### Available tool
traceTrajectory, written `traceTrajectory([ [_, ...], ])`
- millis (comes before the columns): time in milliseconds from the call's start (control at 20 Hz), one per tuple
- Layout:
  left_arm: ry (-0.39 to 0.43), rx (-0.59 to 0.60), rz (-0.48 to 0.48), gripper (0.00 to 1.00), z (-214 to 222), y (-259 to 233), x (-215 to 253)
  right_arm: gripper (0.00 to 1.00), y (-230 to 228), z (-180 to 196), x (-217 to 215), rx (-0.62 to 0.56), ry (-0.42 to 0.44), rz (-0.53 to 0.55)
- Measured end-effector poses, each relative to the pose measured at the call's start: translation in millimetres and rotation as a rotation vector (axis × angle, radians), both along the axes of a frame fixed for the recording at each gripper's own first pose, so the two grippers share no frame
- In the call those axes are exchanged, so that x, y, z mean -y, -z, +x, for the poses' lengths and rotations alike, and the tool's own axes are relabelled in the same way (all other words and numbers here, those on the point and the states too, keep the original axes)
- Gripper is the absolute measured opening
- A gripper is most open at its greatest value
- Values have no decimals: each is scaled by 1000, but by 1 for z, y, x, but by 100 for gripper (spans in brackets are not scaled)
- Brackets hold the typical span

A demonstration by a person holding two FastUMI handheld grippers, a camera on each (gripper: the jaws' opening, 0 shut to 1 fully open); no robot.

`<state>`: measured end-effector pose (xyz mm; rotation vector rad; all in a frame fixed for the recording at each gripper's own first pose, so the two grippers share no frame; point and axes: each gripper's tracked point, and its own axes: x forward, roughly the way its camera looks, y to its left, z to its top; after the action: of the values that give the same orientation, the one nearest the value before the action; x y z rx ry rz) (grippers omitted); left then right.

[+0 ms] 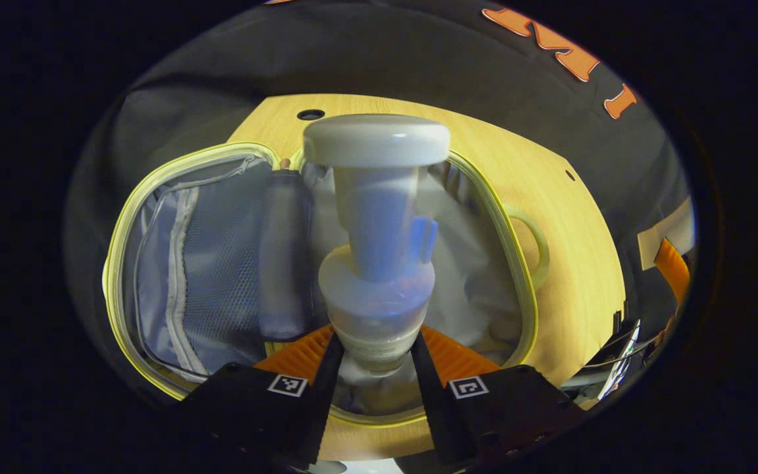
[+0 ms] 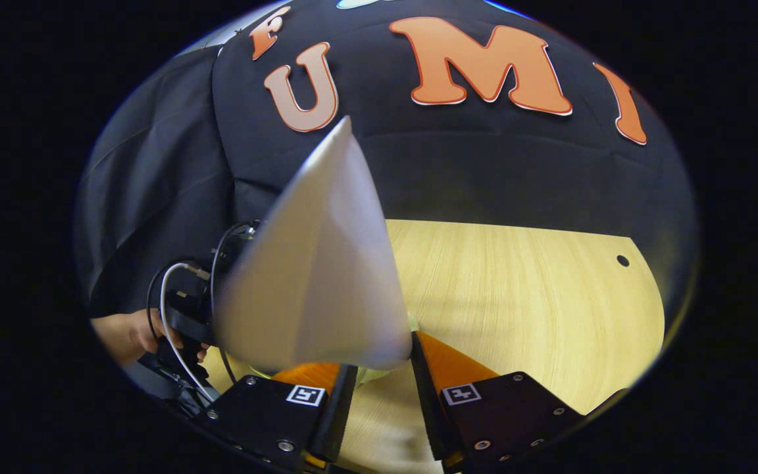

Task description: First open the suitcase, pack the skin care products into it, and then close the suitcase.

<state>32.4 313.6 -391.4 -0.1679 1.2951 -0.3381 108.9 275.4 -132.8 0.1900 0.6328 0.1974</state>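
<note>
White plastic pump bottle [image 1: 377, 263] is pinched at its base by the left tool [image 1: 374, 359], hanging over the open suitcase [image 1: 155, 263] ahead on the wooden worktop [image 1: 576, 263]. Right tool [image 2: 379, 368] grips a white tube [image 2: 316, 270], its tail pointing forward.

suitcase [image 1: 155, 263] open on table [image 1: 576, 263] | pump bottle [image 1: 377, 250] above it | tube [image 1: 283, 257] inside, left of pump bottle
</note>
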Motion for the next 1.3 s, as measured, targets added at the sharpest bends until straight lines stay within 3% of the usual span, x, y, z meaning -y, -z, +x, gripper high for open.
traceTrajectory([
  [350, -8, -170, 96, 63, 0, 29, 7, 51, 14, 10, -15, -47, -42, 39],
  [500, -58, -166, 97, 64, 8, 35, 11, 51, 15, 14, -17, -54, -43, 60],
  [550, -72, -161, 93, 63, 11, 34, 12, 46, 16, 16, -19, -59, -49, 70],
  [600, -72, -150, 85, 64, 14, 37, 12, 51, 18, 17, -21, -66, -52, 76],
  [650, -68, -154, 84, 63, 13, 36, 11, 46, 20, 18, -23, -75, -60, 83],
  [700, -62, -151, 73, 64, 12, 35, 13, 51, 24, 18, -26, -86, -65, 87],
  [750, -64, -132, 59, 62, 13, 32, 15, 51, 27, 19, -28, -95, -72, 91],
  [950, -82, -61, 73, 85, 15, 13, 11, 51, 33, 23, -42, -113, -109, 94],
  [1050, -87, -2, 98, 90, 17, -4, 4, 46, 35, 24, -46, -119, -119, 104],
  [1100, -91, 29, 111, 93, 18, -14, -1, 51, 36, 23, -48, -127, -126, 105],
  [1150, -101, 62, 117, 93, 17, -25, -6, 46, 38, 22, -51, -135, -140, 106],
  [1200, -118, 92, 122, 93, 17, -40, -11, 51, 39, 23, -54, -141, -150, 103],
  [1300, -166, 168, 152, 94, 18, -61, -34, 51, 49, 21, -63, -174, -173, 102],
])
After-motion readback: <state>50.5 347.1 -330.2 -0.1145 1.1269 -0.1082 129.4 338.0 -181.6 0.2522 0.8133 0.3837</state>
